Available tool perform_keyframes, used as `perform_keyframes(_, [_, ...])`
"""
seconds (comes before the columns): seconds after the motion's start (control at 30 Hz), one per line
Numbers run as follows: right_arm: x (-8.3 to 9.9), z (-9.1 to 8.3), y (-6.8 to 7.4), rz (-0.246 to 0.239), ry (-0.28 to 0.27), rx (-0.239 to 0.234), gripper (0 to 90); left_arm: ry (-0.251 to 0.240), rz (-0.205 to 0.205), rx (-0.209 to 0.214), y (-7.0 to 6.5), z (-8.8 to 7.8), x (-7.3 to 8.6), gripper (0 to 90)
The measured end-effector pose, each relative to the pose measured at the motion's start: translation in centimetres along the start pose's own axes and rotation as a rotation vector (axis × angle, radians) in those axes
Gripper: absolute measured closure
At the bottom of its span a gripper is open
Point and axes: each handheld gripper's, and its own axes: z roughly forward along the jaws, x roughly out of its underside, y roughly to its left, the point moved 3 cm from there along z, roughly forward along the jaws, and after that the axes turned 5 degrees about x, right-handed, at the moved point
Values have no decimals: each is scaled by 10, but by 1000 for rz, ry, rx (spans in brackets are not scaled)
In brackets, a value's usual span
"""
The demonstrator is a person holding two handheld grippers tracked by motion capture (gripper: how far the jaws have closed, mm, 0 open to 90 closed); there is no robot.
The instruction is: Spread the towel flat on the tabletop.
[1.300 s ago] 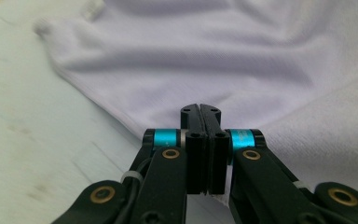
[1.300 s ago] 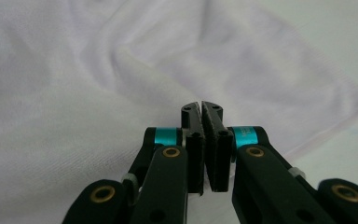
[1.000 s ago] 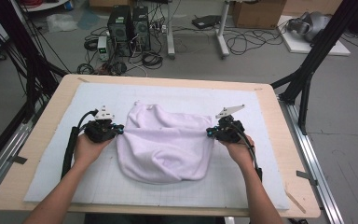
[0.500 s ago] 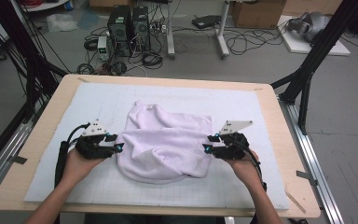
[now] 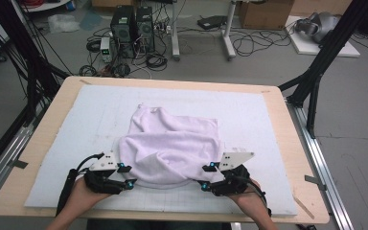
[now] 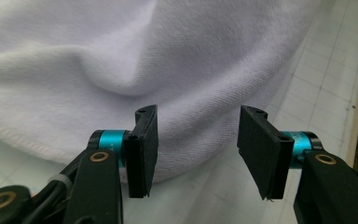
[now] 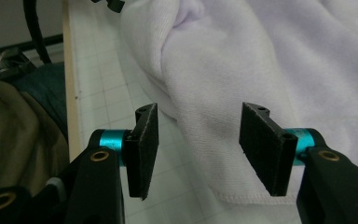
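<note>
A pale lilac towel (image 5: 172, 148) lies folded over itself on the white gridded mat (image 5: 258, 110). My left gripper (image 5: 126, 175) sits at the fold's near left corner and my right gripper (image 5: 207, 176) at its near right corner. Both have just been opening. In the left gripper view the left gripper (image 6: 196, 149) stands open, and the towel's rounded fold (image 6: 168, 56) lies just beyond the pads, untouched. In the right gripper view the right gripper (image 7: 196, 149) is open too, with the towel's hemmed edge (image 7: 242, 60) lying under the gap, free of both pads.
The mat covers most of a wooden table (image 5: 48, 139), and its near edge (image 7: 67, 93) is close behind my hands. Black frame posts (image 5: 316, 81) stand at the table's right and left. Computer towers (image 5: 132, 28) and cables lie on the floor beyond.
Both grippers pulled the towel's far edge toward the near side, folding it over. Their jaws, shut on the cloth one second ago, have opened and let it go.
</note>
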Motion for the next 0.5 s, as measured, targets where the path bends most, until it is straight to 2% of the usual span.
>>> perform_keyframes(0.03, [0, 7, 1, -4, 19, 4, 502, 16, 5, 13, 0, 5, -1, 515])
perform_keyframes(0.07, [0, 7, 1, -4, 19, 4, 502, 32, 8, 30, -1, 10, -1, 515])
perform_keyframes(0.13, [-1, 16, -1, -2, 41, 16, 610, 58, 14, 28, -3, 19, -3, 586])
perform_keyframes(0.17, [-1, 23, -4, -4, 69, 24, 720, 55, 21, 30, -3, 21, -4, 714])
perform_keyframes(0.2, [-1, 23, -4, -4, 69, 24, 720, 52, 22, 35, -3, 22, -5, 714])
perform_keyframes(0.27, [-3, 26, -7, -7, 81, 3, 838, 48, 19, 28, -1, 20, -6, 840])
perform_keyframes(0.33, [-4, 25, -8, -6, 79, -9, 845, 35, 25, 15, 0, 14, -7, 845])
perform_keyframes(0.47, [-11, 11, -9, -18, 68, 8, 850, -33, -2, -6, 6, -9, -11, 850])
perform_keyframes(0.5, [-14, 3, -13, -8, 75, 21, 850, -45, -2, -23, 8, -16, -13, 852])
